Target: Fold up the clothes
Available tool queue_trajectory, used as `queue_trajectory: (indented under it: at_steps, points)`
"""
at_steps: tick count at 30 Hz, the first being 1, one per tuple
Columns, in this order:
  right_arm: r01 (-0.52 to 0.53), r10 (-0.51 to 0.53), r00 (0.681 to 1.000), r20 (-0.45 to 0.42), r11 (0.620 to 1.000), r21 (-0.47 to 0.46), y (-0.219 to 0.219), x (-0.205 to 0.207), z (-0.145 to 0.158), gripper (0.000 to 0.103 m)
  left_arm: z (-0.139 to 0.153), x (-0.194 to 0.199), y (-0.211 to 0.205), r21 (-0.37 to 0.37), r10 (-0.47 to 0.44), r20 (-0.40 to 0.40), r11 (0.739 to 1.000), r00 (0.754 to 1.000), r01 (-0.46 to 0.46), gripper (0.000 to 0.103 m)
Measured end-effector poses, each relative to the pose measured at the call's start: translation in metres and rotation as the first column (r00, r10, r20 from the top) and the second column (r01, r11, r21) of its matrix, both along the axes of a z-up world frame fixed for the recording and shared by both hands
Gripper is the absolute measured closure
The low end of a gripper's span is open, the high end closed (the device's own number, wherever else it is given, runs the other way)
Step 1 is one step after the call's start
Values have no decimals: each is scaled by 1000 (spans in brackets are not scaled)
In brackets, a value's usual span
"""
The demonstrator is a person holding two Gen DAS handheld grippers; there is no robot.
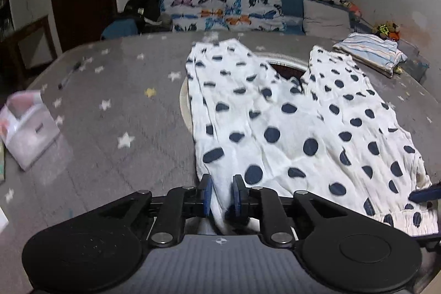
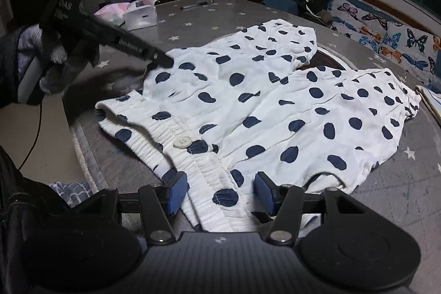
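Note:
White shorts with navy dots (image 1: 289,123) lie spread flat on the grey star-print table cover (image 1: 110,115), legs pointing away. My left gripper (image 1: 222,189) is shut on a bunched fold of the shorts' near left edge. In the right wrist view a gloved hand (image 2: 55,57) holds that left gripper (image 2: 161,62) with its tip on the shorts' (image 2: 275,101) far left edge. My right gripper (image 2: 222,194) stands open over the elastic waistband (image 2: 204,170), just below the white button (image 2: 182,142). The waistband lies between its blue pads (image 2: 177,193), which do not press on it.
A white box (image 1: 27,126) and a pen (image 1: 69,76) sit on the left of the table. A folded striped cloth (image 1: 372,51) lies at the far right. A round inset (image 1: 286,68) shows between the shorts' legs. A sofa with butterfly cushions (image 1: 226,10) runs behind the table.

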State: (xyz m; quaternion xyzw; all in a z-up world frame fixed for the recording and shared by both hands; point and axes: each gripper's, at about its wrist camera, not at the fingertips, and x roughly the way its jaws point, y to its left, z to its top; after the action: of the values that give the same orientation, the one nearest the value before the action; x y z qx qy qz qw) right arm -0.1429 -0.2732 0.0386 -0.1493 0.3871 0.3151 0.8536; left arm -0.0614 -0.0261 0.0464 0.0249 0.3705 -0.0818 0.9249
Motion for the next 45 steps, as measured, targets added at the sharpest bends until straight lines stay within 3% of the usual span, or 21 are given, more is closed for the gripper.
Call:
queue_trajectory:
  at_steps: [3, 7, 13, 17, 22, 25, 32, 39, 45]
  points:
    - [-1, 1, 1000, -22, 1000, 0, 0, -1, -3, 47, 10, -1, 0, -9, -2, 30, 1000, 1000, 2, 78]
    - [-10, 10, 999, -46, 1000, 1, 2, -5, -2, 47, 15, -4, -9, -50, -96, 36, 994, 995, 98, 77]
    - [-27, 27, 996, -85, 1000, 1, 3, -13, 0, 47, -9, -1, -34, -35, -225, -45, 974, 973, 223, 77]
    - [-43, 43, 993, -106, 999, 4, 3, -19, 3, 47, -16, -8, -35, 1, -263, -51, 965, 964, 263, 75]
    - [-13, 25, 992, -127, 995, 95, -8, -11, 23, 48, -12, -2, -27, -18, -261, -71, 965, 963, 261, 74]
    - [39, -28, 996, -84, 990, 136, -18, 1, 36, 48, -4, 3, -28, -40, -258, -49, 966, 965, 256, 74]
    - [197, -191, 980, -54, 973, 121, -40, 43, 18, 48, -1, 33, -38, -61, -231, -11, 971, 973, 230, 69]
    - [251, -243, 965, -97, 965, 76, -58, 46, -3, 48, -17, 50, -19, -7, -163, -38, 987, 986, 163, 69]
    - [245, -241, 969, -61, 967, 66, -64, 60, 12, 48, -8, 66, -15, -17, -149, -29, 989, 988, 149, 69]
